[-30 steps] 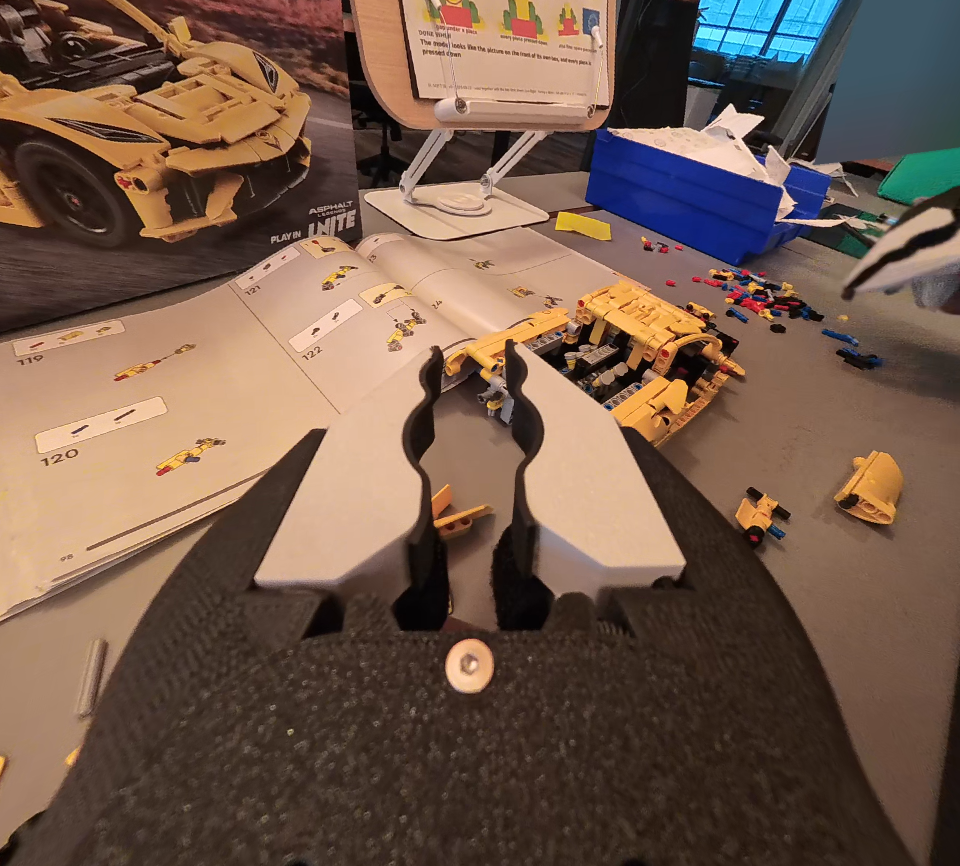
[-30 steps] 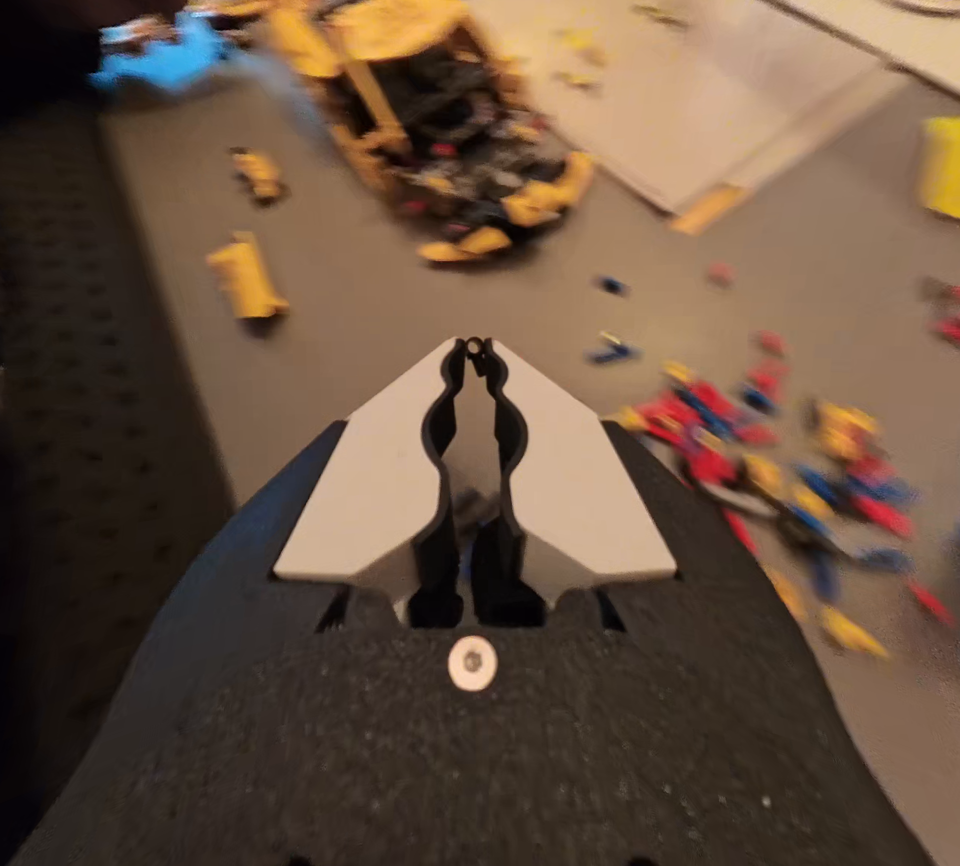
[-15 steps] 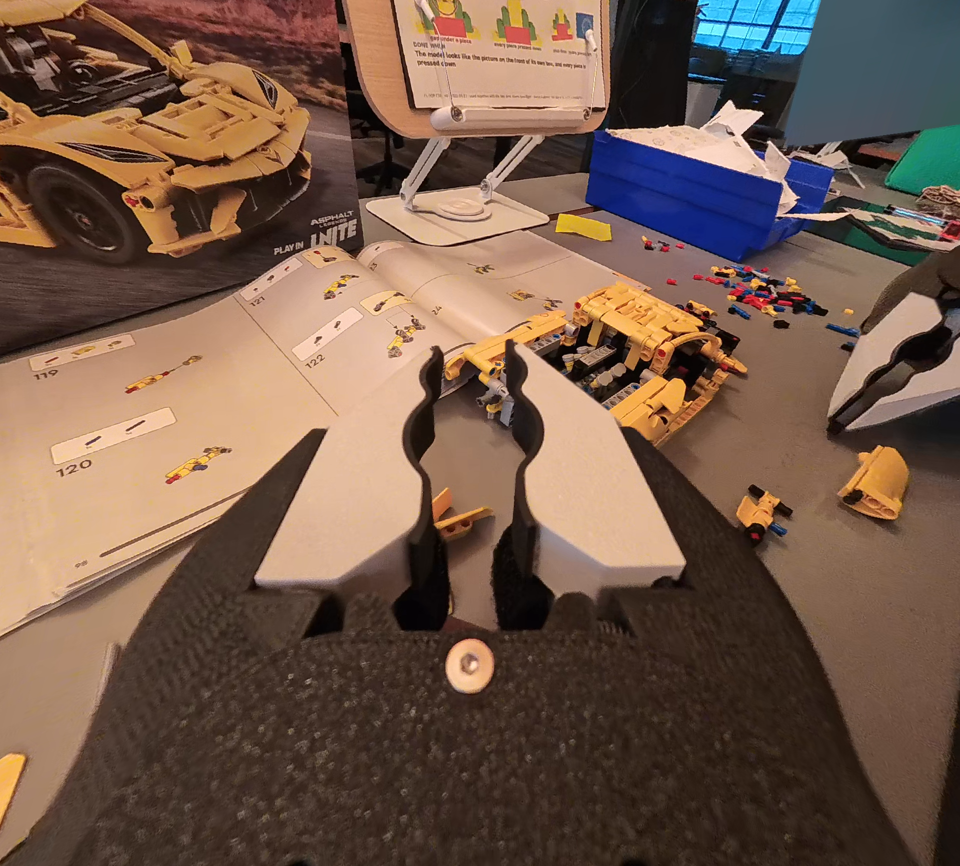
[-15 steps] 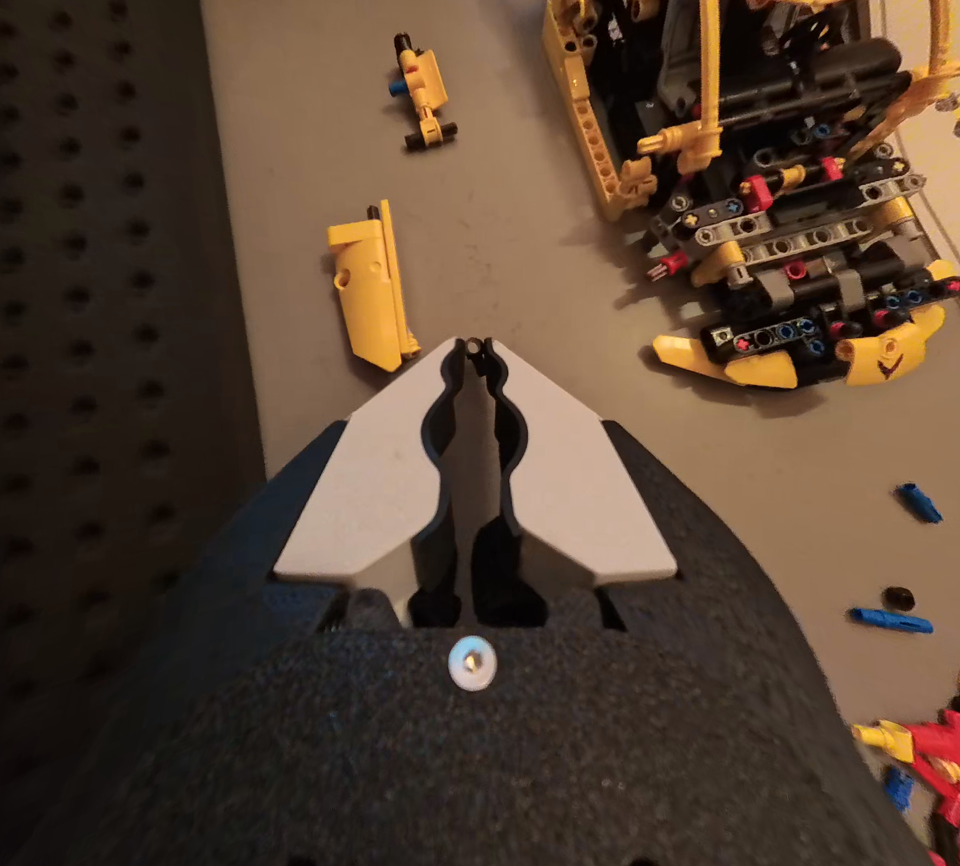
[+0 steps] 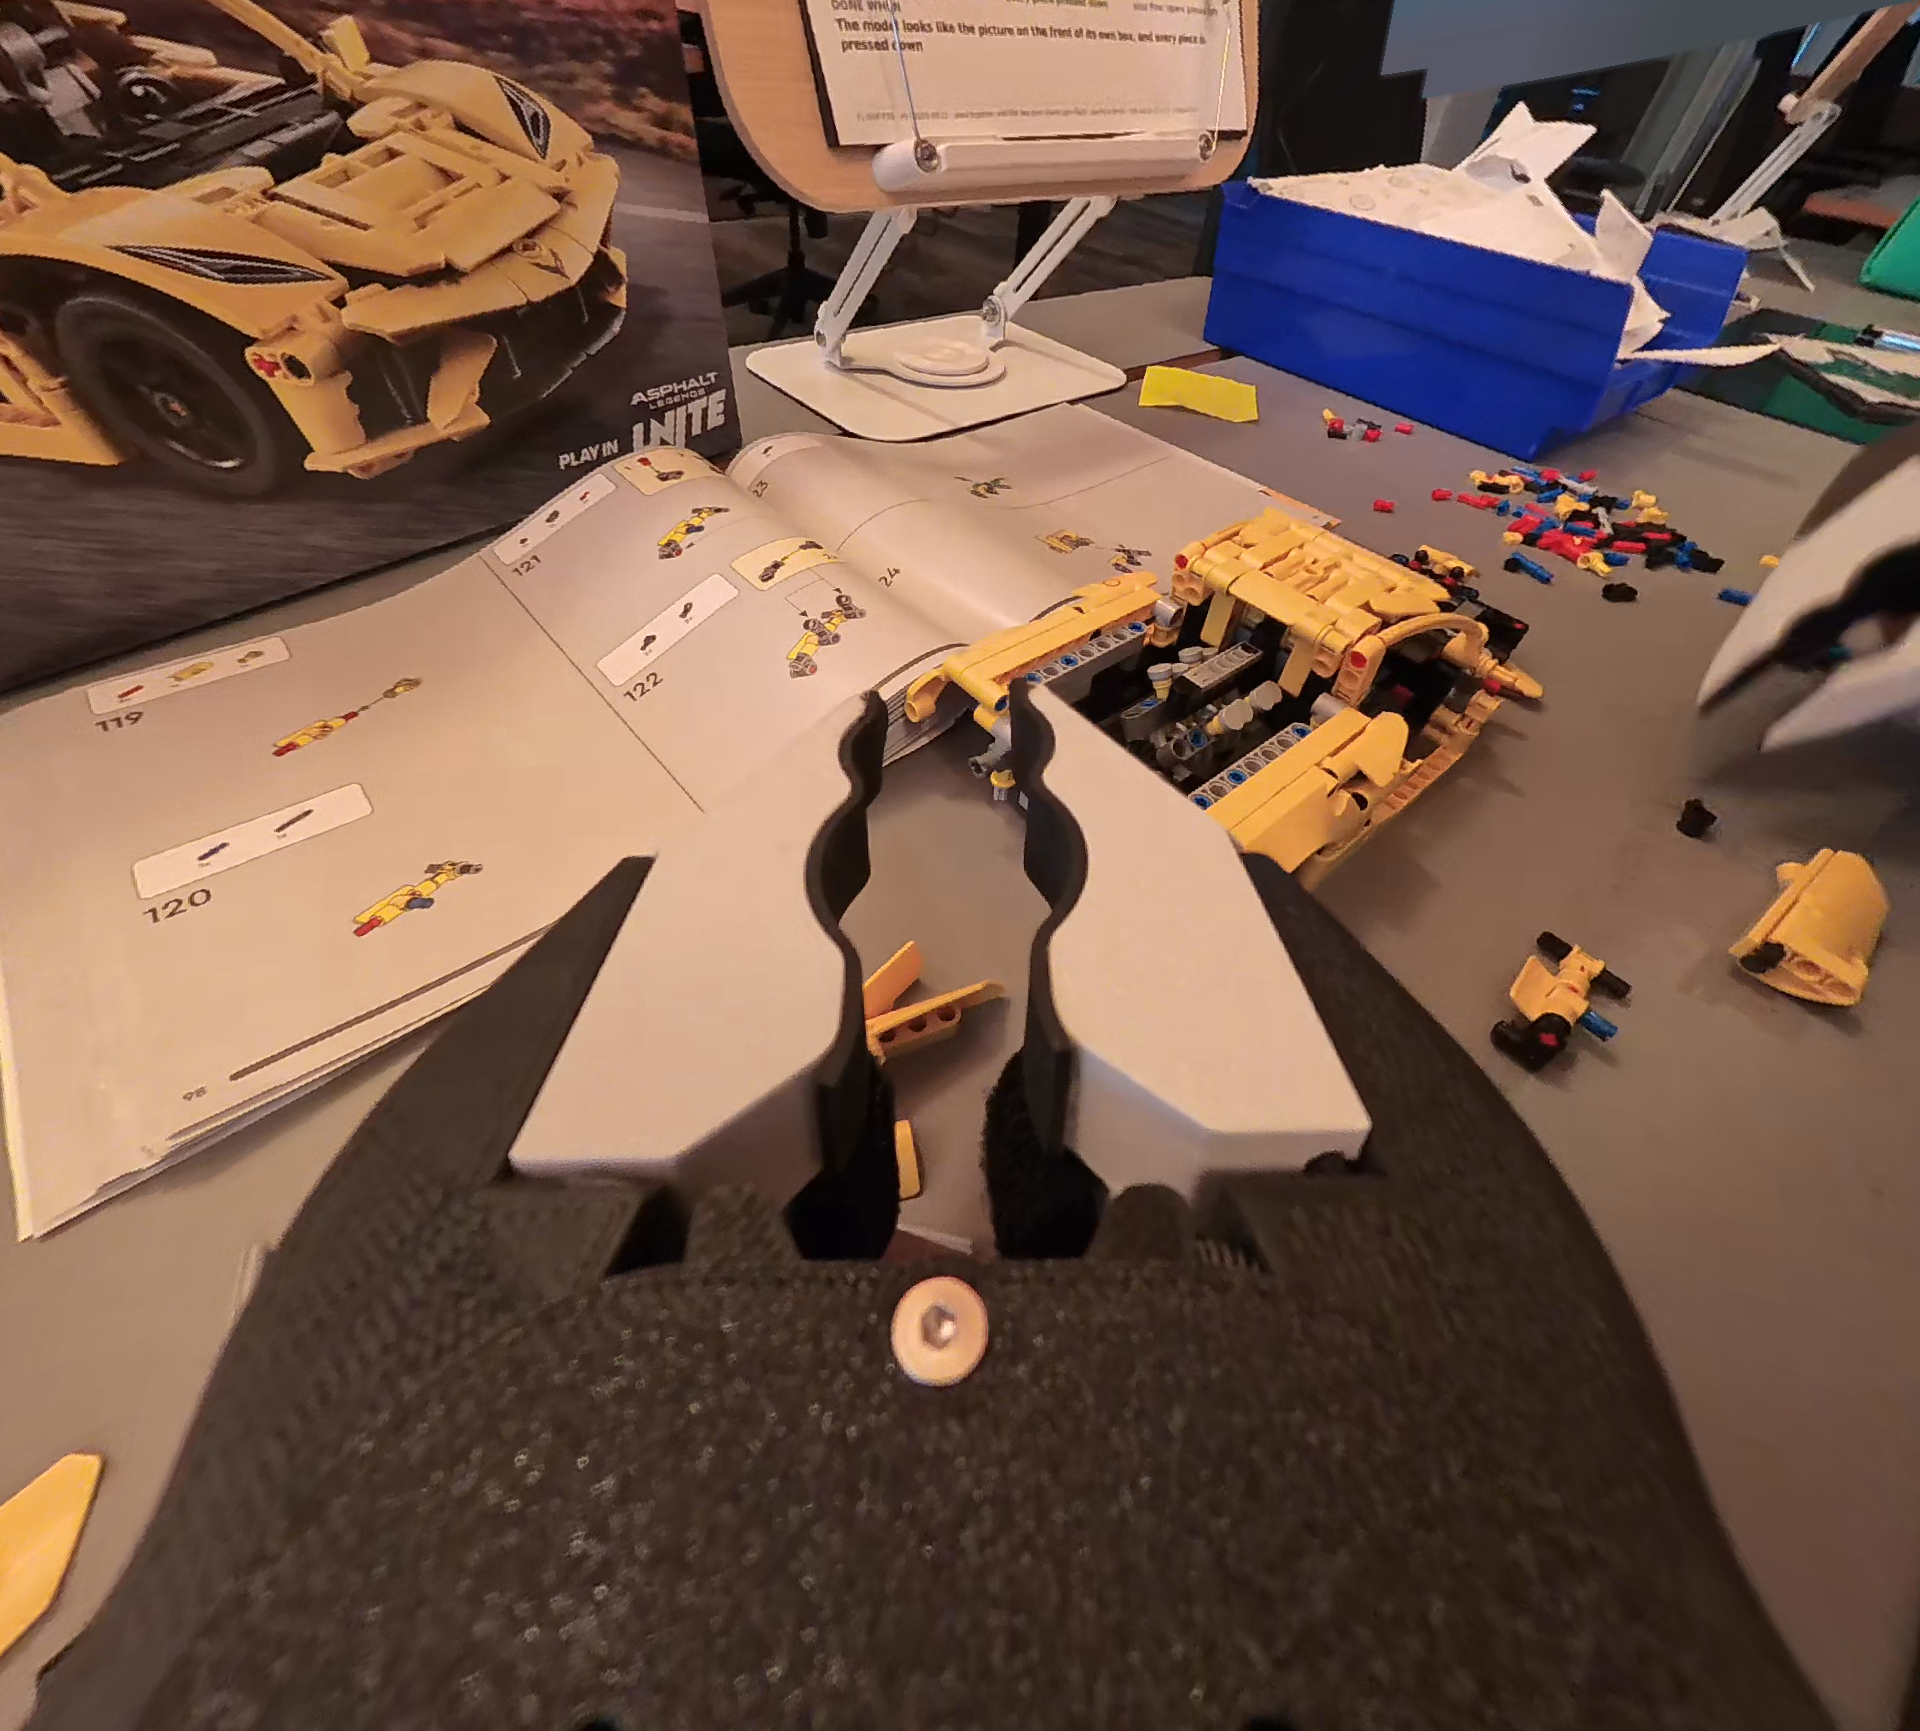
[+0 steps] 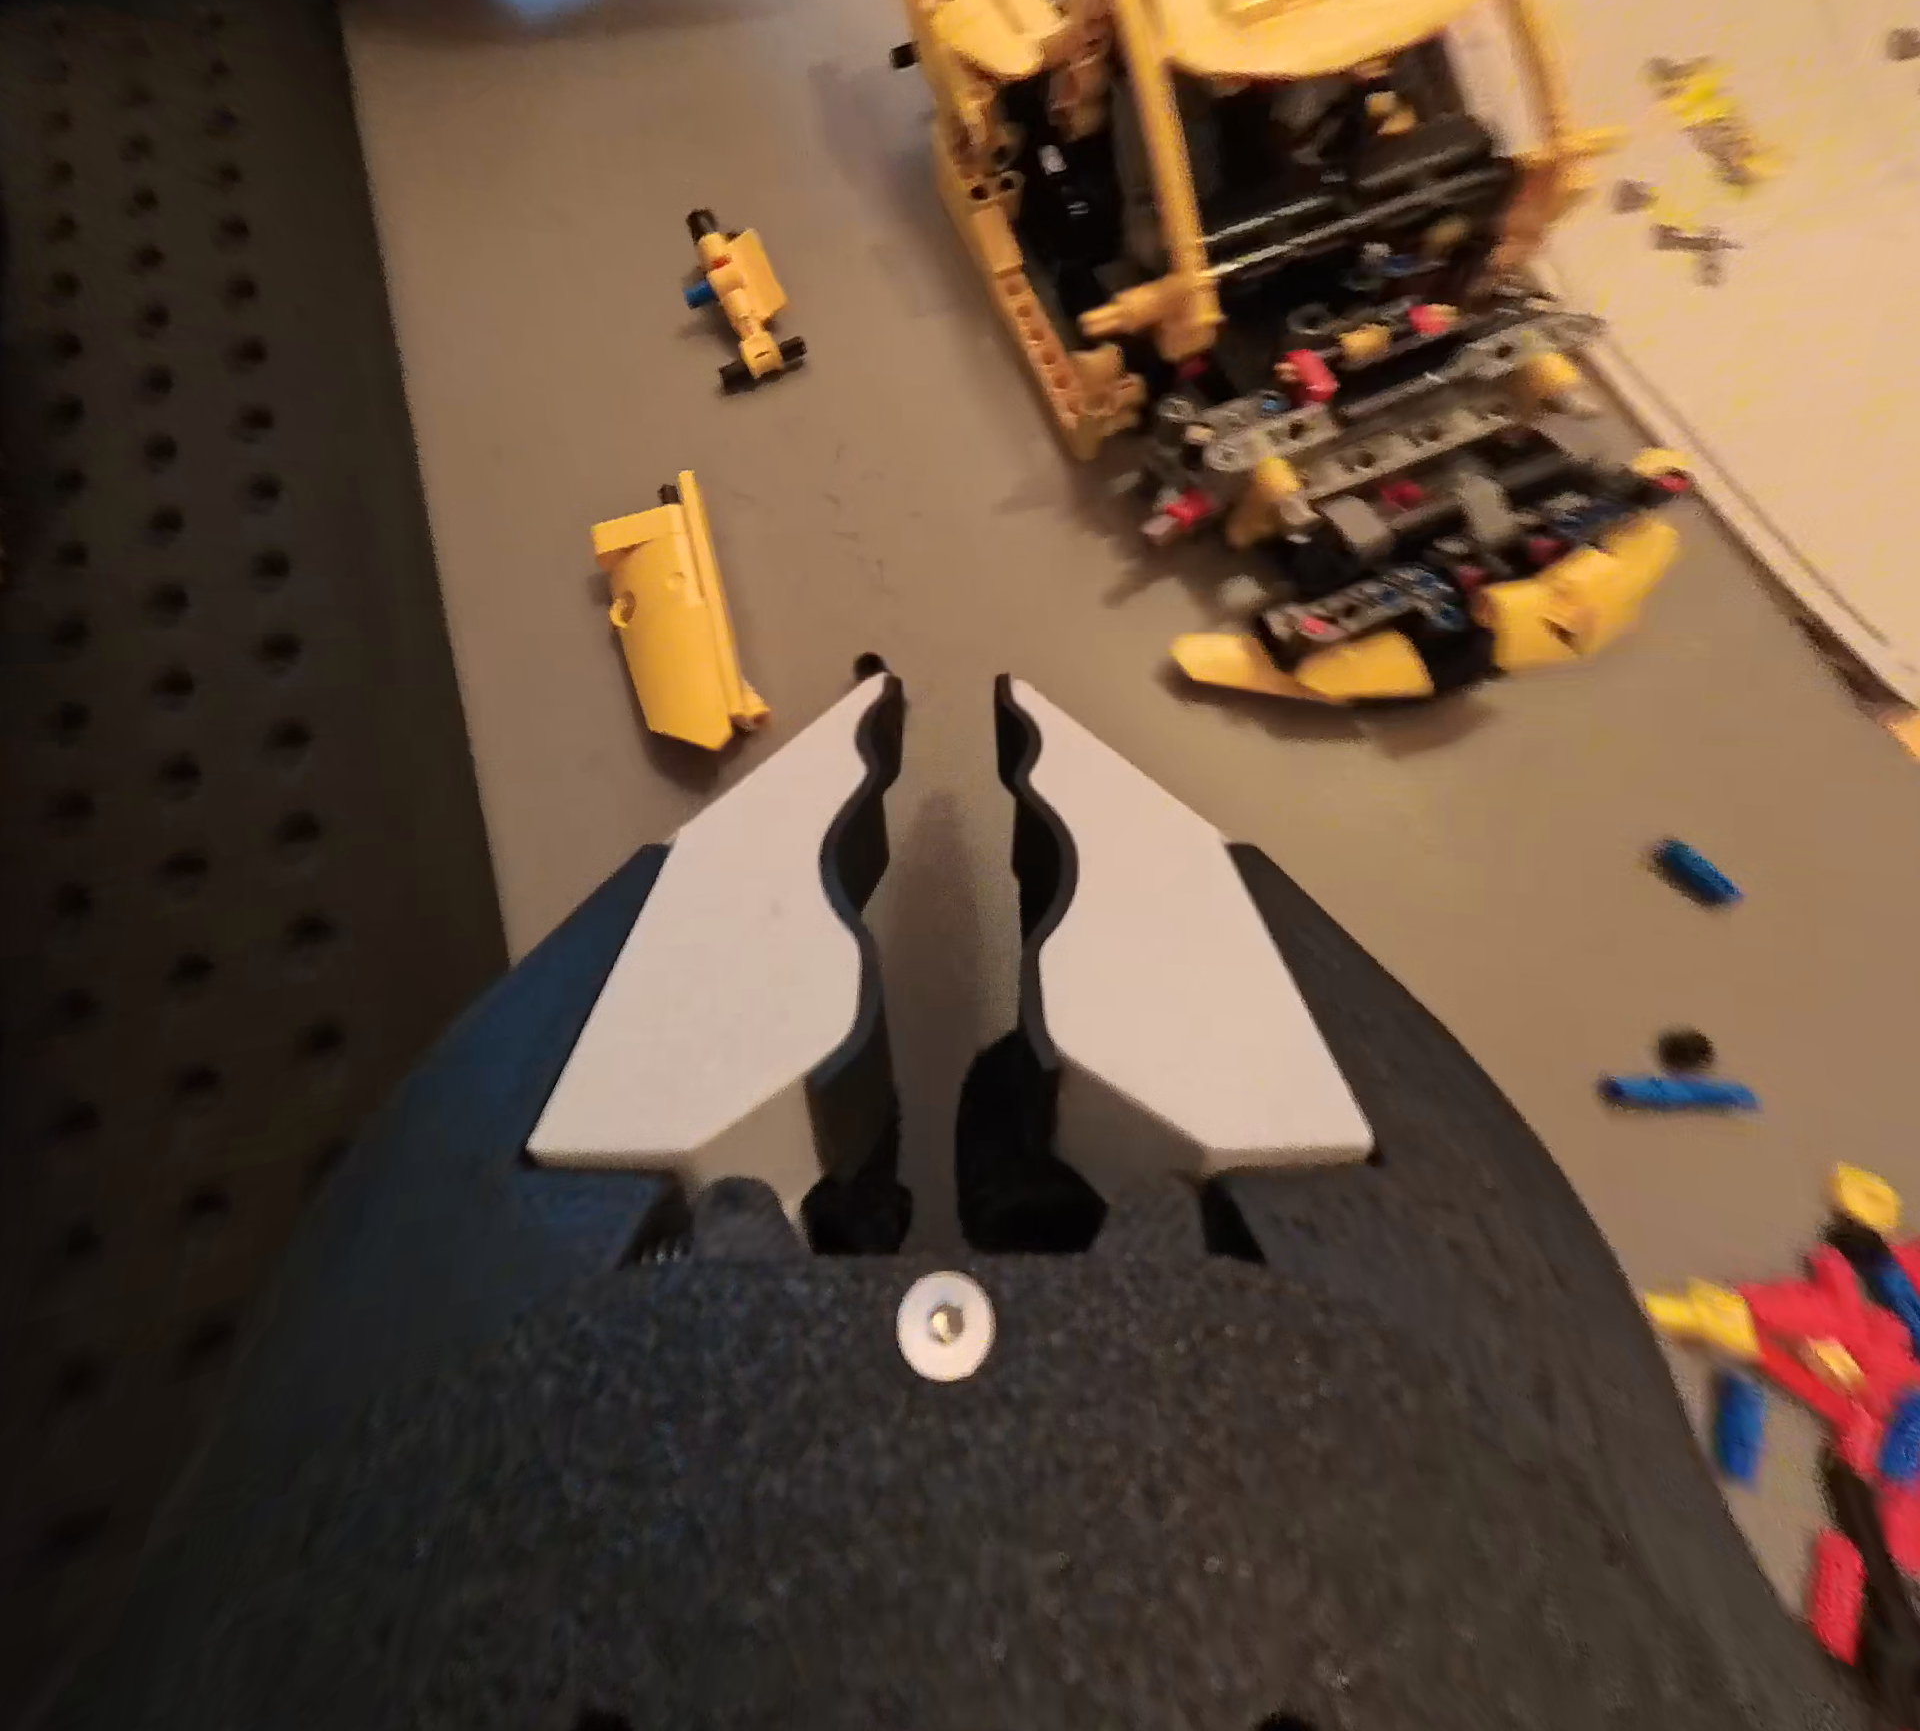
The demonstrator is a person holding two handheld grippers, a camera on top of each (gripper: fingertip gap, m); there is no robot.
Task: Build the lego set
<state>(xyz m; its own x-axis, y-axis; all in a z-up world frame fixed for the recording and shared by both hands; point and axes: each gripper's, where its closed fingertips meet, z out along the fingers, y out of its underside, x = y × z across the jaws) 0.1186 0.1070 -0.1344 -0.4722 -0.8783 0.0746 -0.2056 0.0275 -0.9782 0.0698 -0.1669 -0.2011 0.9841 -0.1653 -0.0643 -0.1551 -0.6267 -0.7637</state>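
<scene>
On desk (image 6: 935,247), half-built yellow car (image 6: 1299,247) lies against open instruction booklet (image 5: 436,798). My right hand-held gripper (image 6: 945,694), jaws apart, empty, hangs beside yellow panel piece (image 6: 670,632), likely next pick. Left hand-held gripper (image 5: 945,725) apart, idle, free to steady car.

Each of the two tongs is built alike. The left tongs (image 5: 945,715) have a broad, rough-textured black body that spreads wide toward the camera, with one round silver screw (image 5: 940,1333) sunk at its centre line. From it spring two pale grey, wedge-shaped fingers (image 5: 727,985) that taper to narrow tips. Their inner faces carry black pads (image 5: 847,860) cut in a wavy, scalloped outline, thickening into fuzzy black blocks at the root. The right tongs (image 6: 945,694) show the same grainy black shell, the same single silver screw (image 6: 945,1338), grey tapered fingers (image 6: 748,954) and black wavy pads (image 6: 862,860).
</scene>
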